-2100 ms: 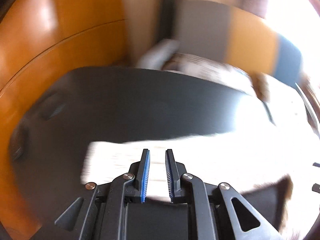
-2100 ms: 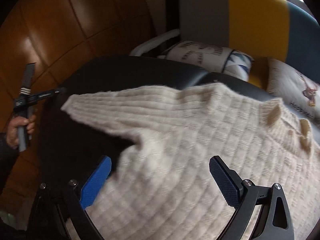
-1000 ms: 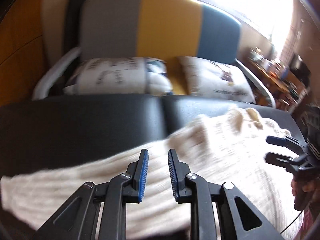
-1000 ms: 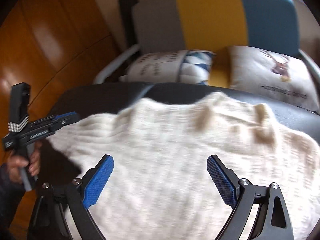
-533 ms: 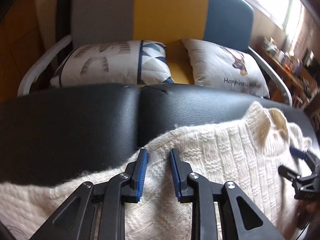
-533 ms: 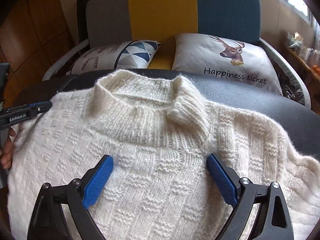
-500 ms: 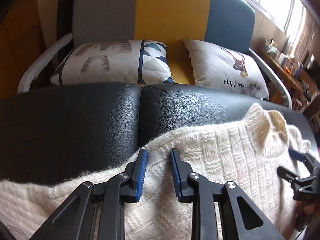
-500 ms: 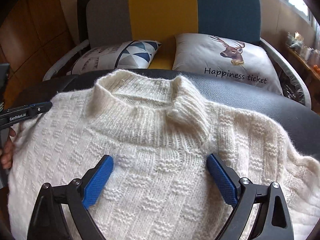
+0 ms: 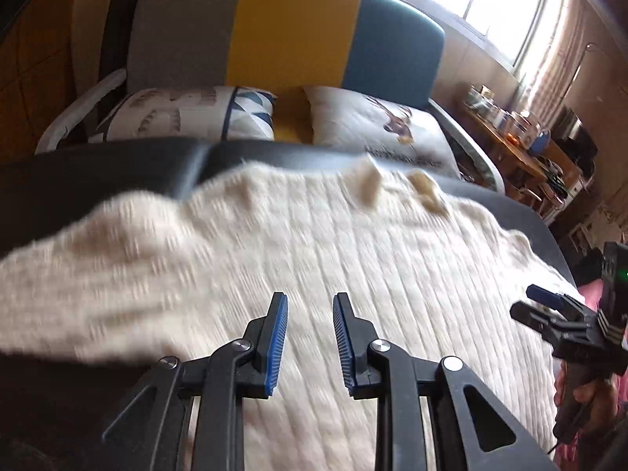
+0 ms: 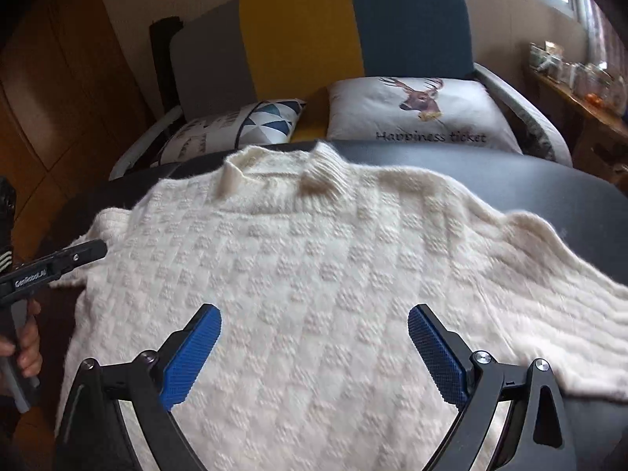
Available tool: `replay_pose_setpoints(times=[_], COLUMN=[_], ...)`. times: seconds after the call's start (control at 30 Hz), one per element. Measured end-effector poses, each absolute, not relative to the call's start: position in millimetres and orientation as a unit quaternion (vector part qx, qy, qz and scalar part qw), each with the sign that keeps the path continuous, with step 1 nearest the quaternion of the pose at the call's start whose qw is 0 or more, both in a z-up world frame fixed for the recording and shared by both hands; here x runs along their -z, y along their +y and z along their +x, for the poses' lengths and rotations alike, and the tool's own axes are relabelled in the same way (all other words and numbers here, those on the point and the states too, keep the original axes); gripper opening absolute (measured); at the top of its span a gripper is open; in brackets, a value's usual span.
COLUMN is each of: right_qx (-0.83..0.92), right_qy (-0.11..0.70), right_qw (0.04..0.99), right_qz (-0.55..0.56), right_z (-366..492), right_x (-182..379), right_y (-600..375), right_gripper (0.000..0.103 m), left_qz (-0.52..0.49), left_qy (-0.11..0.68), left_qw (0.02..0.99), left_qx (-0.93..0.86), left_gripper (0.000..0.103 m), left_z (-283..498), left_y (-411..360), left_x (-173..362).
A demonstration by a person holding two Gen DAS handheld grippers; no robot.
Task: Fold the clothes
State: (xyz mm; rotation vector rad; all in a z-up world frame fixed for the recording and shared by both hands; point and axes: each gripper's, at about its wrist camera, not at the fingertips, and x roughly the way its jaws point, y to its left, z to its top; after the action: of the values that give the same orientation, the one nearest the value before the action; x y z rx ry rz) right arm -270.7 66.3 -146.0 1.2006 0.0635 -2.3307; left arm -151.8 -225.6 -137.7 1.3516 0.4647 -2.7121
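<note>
Here, cream sweater [image 10: 333, 274] covers black padded table [image 10: 549, 192]; both grippers' jaws gape empty.

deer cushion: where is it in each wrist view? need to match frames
Left wrist: deer cushion upper centre-right, blurred, on the sofa behind the black surface.
Right wrist: deer cushion upper right of centre, sharp, lettering readable.
Shared landmark: the sweater collar, just below the cushion in both views.

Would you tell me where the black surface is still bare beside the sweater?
Bare black surface runs between the sweater and the deer cushion, widening toward the right sleeve. In the left view, bare black lies beyond the left sleeve. The middle is fully covered.
</note>
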Motion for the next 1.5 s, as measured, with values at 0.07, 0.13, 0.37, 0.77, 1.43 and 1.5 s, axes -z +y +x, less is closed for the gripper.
replay_pose_setpoints(times=[0.07,0.13,0.37,0.77,1.43,1.5], right_qx=[0.861,0.859,0.861,0.826,0.886,0.884], right_qy=[0.022,0.022,0.036,-0.019,-0.216,-0.274], right_qw=[0.227,0.19,0.16,0.311,0.115,0.061], right_qz=[0.455,0.475,0.481,0.47,0.393,0.374], right_z=[-259,-255,-250,-119,-128,-145], right_x=[155,168,185,154,123,122], right_y=[89,112,134,158,346,399], right_gripper=[0.097,0.097,0.098,0.097,0.099,0.099], left_qz=[0.456,0.479,0.47,0.453,0.474,0.479], left_qy=[0.143,0.141,0.1,0.108,0.081,0.071], left_qw=[0.044,0.061,0.095,0.089,0.062,0.055], left_qx=[0.877,0.864,0.872,0.88,0.874,0.873], left_gripper=[0.025,0.024,0.024,0.024,0.025,0.025], left_z=[-135,-127,-120,-18,-43,-53], left_y=[-211,-205,-188,-176,-147,-139], left_x=[148,166,160,146,147,150])
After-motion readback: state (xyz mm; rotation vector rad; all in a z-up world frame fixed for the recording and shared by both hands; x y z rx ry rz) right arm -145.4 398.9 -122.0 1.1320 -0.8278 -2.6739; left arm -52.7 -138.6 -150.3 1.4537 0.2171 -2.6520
